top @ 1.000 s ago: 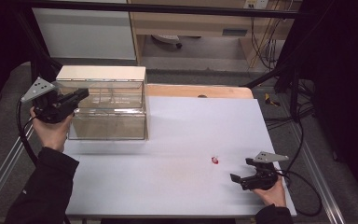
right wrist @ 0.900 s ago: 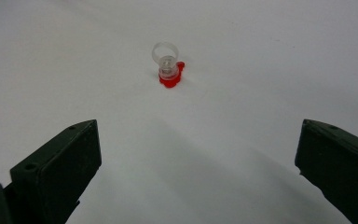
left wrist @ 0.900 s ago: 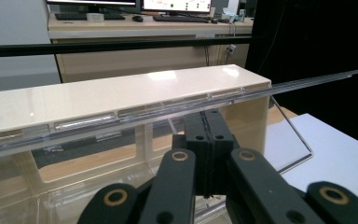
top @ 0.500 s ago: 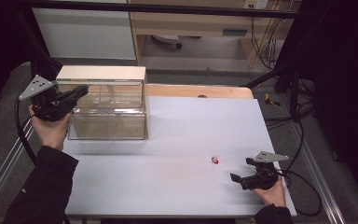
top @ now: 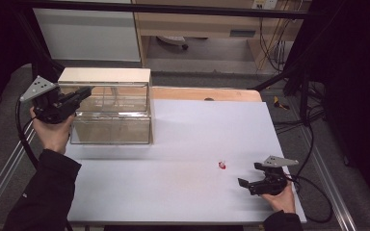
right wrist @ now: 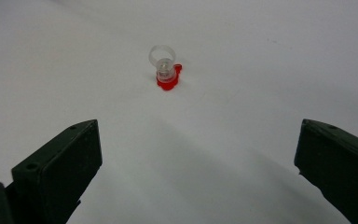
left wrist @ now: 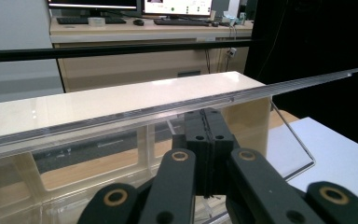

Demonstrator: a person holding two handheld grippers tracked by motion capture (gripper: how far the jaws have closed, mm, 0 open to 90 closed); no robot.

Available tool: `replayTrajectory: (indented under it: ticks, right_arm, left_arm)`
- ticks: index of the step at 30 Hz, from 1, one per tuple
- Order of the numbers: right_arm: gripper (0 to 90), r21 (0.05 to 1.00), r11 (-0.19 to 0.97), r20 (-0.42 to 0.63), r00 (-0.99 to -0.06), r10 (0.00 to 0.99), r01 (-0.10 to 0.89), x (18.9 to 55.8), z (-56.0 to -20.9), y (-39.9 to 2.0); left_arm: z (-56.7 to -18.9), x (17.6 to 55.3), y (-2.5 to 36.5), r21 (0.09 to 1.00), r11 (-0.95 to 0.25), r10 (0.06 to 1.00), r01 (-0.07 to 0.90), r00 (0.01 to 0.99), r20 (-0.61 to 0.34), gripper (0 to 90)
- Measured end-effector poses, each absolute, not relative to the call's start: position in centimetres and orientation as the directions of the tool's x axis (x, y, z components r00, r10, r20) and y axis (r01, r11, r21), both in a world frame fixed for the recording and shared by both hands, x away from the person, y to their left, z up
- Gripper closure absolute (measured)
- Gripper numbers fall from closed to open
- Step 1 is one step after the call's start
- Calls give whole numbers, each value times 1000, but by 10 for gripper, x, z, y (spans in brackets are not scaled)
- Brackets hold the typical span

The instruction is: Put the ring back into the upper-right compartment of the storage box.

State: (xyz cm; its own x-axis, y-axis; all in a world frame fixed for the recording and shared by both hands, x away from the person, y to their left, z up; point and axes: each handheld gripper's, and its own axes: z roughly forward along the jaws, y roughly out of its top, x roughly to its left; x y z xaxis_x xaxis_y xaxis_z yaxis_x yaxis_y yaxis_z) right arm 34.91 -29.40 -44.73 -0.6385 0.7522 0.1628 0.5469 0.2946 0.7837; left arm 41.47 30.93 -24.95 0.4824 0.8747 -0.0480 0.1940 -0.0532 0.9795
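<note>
Holding the clear box's (top: 111, 113) hinged lid (left wrist: 168, 109) up with closed jaws, the left gripper (top: 79, 94) seems done opening, while the right gripper (top: 253, 175), jaws wide and empty, sits low on the table (top: 183, 144) with the small red-and-clear piece (right wrist: 166, 70) ahead, centred, ungrasped—pickup and boxing likely remain.

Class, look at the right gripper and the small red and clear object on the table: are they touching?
Apart. In the right gripper view, bare white table lies between the open jaws of the right gripper and the small red and clear object ahead of them.
</note>
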Motion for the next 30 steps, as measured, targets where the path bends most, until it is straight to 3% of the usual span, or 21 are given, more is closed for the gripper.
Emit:
replayTrajectory:
  ticks: [30]
  right_arm:
    - [101, 764, 366, 96, -654, 751, 532, 363, -439, -264]
  left_arm:
    - [-248, 414, 311, 979, -61, 875, 196, 483, -43, 899]
